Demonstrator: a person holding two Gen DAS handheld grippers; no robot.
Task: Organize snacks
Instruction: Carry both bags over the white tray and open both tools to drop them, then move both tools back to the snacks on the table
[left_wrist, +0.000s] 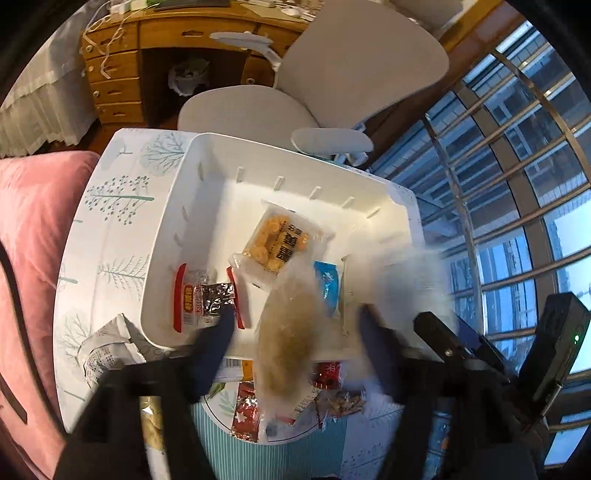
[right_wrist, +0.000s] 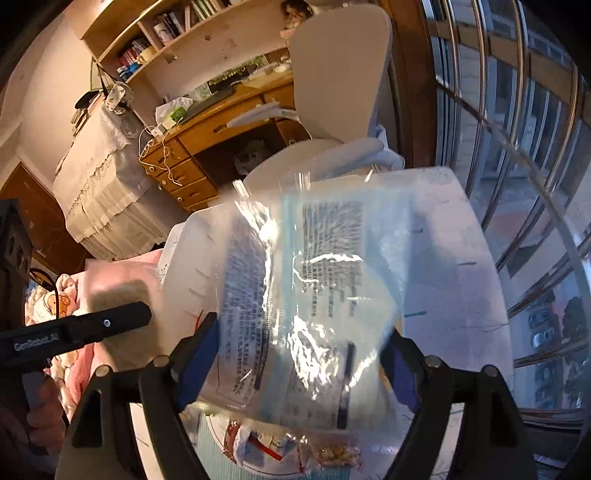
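Hovering over the shallow white plastic bin (left_wrist: 173, 236) on the tree-printed tablecloth (left_wrist: 110, 206), we have both tools aimed steeply down so wrapped snacks can fall straight in. Our left gripper (left_wrist: 295, 332) stands released, its blue-padded jaws apart; a blurred clear packet of brownish snack (left_wrist: 284, 339) lies between them untouched by either pad, apparently dropping toward the bin. Our right gripper (right_wrist: 299, 354) carries a large crinkled clear-and-pale-blue printed bag (right_wrist: 306, 288) that spans its jaws; its edges seem to meet the pads (right_wrist: 201, 354), though blur leaves us unsure how firm that grasp is. Inside the bin already lie a square clear pack of golden puffs (left_wrist: 280, 240), a red-edged wrapper (left_wrist: 188, 295) and a blue sachet (left_wrist: 327, 280). More wrapped snacks (left_wrist: 321, 384) wait below the bin.
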